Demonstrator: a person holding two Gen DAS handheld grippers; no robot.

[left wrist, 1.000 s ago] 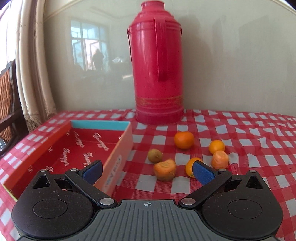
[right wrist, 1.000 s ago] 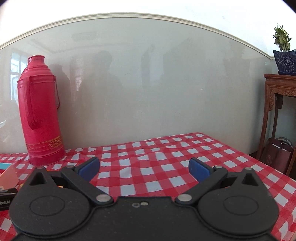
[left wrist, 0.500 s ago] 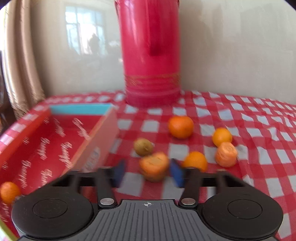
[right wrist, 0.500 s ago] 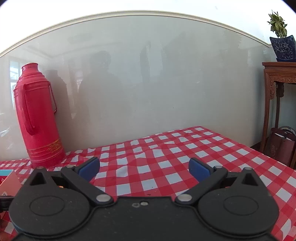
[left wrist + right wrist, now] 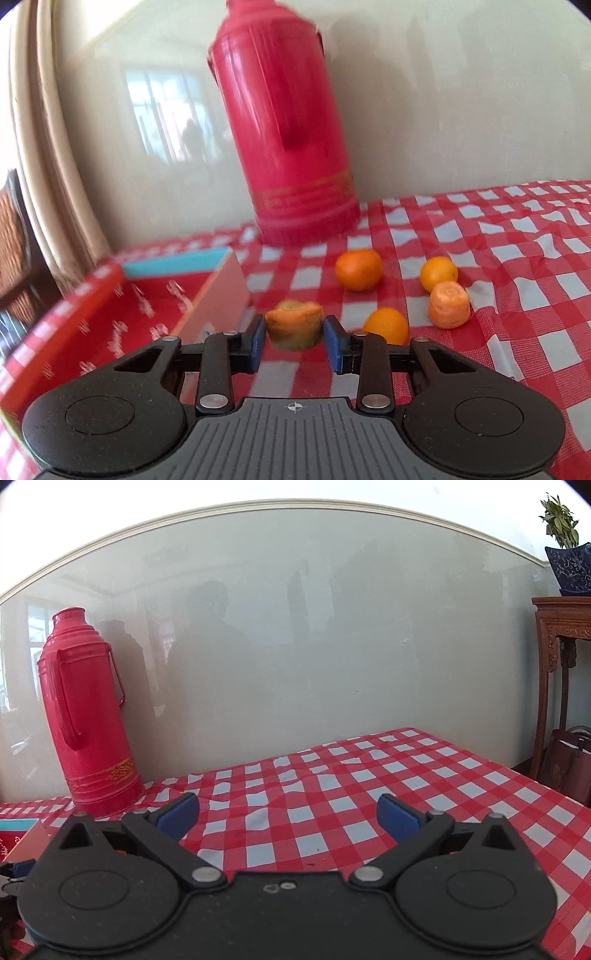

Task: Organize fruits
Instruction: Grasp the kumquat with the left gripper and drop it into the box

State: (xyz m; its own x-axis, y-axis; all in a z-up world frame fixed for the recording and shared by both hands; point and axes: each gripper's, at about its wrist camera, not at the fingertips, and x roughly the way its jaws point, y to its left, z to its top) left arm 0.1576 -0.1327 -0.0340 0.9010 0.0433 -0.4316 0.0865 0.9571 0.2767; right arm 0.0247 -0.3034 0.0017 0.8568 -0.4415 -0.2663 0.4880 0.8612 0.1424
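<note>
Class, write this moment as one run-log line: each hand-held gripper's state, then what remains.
left hand-held gripper: just closed on carrot chunk | right hand-held gripper: open, empty | red box: beside

Right gripper (image 5: 287,812), jaws wide apart, above a red-checked tablecloth (image 5: 369,775); a red thermos (image 5: 88,716) stands far left against the wall.

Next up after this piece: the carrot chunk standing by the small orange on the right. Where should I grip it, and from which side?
Grip the carrot chunk across its round side wall, about mid-height, coming from the near side. It stands on a cut end, so the sides give two opposing faces. The small orange sits close behind it, and another orange lies to its left, so keep the fingers clear of both.
</note>
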